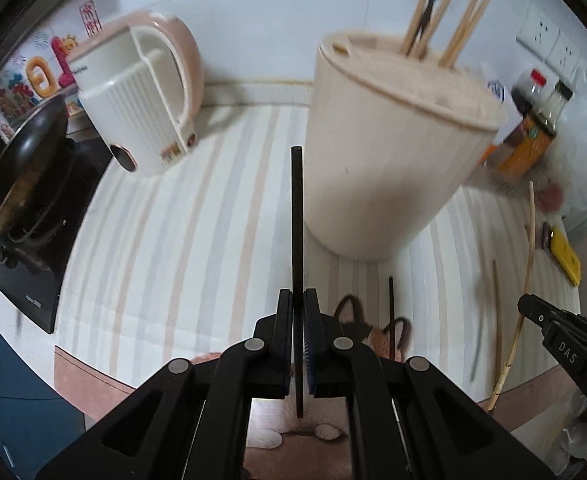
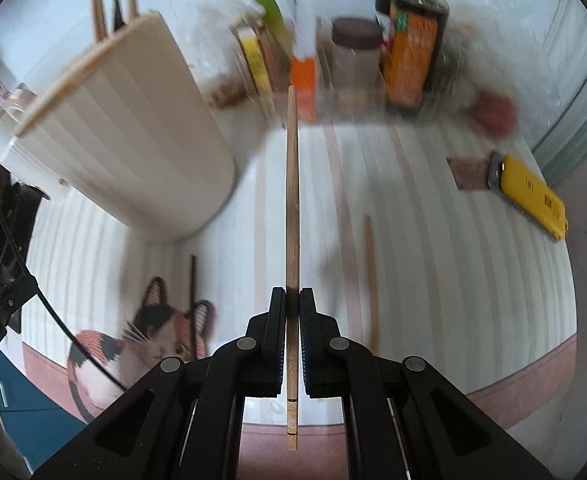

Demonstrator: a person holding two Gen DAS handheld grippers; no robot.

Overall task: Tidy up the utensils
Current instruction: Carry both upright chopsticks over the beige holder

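My left gripper (image 1: 298,300) is shut on a black chopstick (image 1: 296,216) that sticks up ahead of the fingers, above the striped cloth. My right gripper (image 2: 292,298) is shut on a wooden chopstick (image 2: 292,184), also lifted off the cloth. A cream ribbed utensil holder (image 1: 389,160) (image 2: 133,152) stands close ahead, with several wooden and black chopsticks (image 1: 449,28) poking out of its lid. On the cloth lie a black chopstick (image 1: 391,316) (image 2: 192,280) and a wooden chopstick (image 2: 371,280) (image 1: 498,312). The right gripper's body (image 1: 565,340) shows at the left view's right edge.
A pink-and-white kettle (image 1: 145,96) and a dark pan (image 1: 21,164) on a stove sit at left. Sauce bottles (image 2: 411,48) and boxes (image 2: 261,60) line the back wall. A yellow box (image 2: 533,196) lies at right. A thin bamboo skewer (image 1: 527,264) lies on the striped cloth (image 1: 173,220).
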